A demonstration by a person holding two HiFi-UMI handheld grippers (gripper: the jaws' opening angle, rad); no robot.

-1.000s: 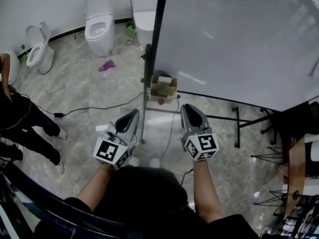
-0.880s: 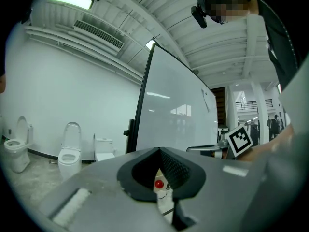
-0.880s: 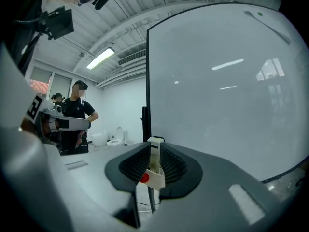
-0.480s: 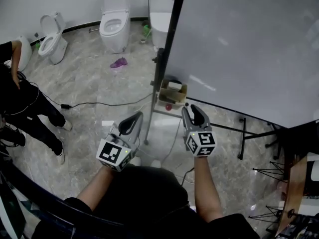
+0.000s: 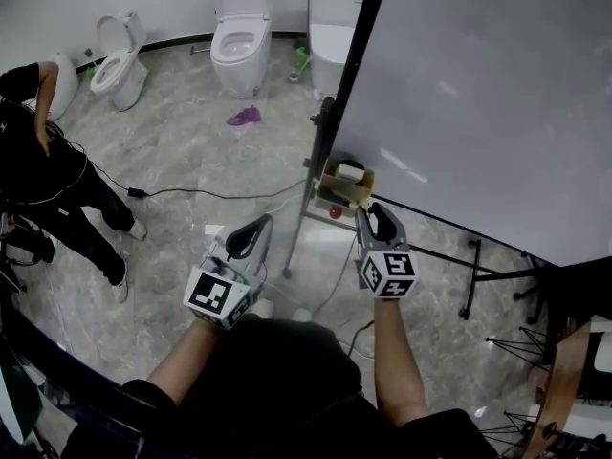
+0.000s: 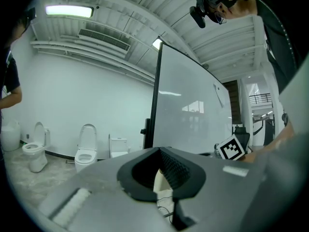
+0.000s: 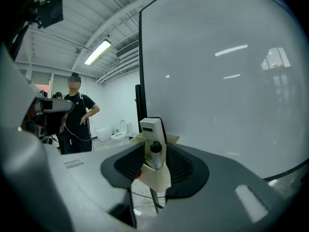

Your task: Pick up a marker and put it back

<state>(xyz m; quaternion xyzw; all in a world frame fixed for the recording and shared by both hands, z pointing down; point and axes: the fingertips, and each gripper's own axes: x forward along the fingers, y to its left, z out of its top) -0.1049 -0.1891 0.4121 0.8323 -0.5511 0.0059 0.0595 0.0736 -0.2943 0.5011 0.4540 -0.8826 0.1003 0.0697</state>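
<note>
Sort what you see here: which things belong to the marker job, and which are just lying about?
Job in hand: marker, standing in its cardboard box; right gripper, jaws opening, the marker between them but not pressed.
Lying about: toilets, purple rag, floor cable.

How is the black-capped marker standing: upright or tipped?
Upright: the black-capped marker stands inside the tan cardboard box, cap up, in front of a white block.
</note>
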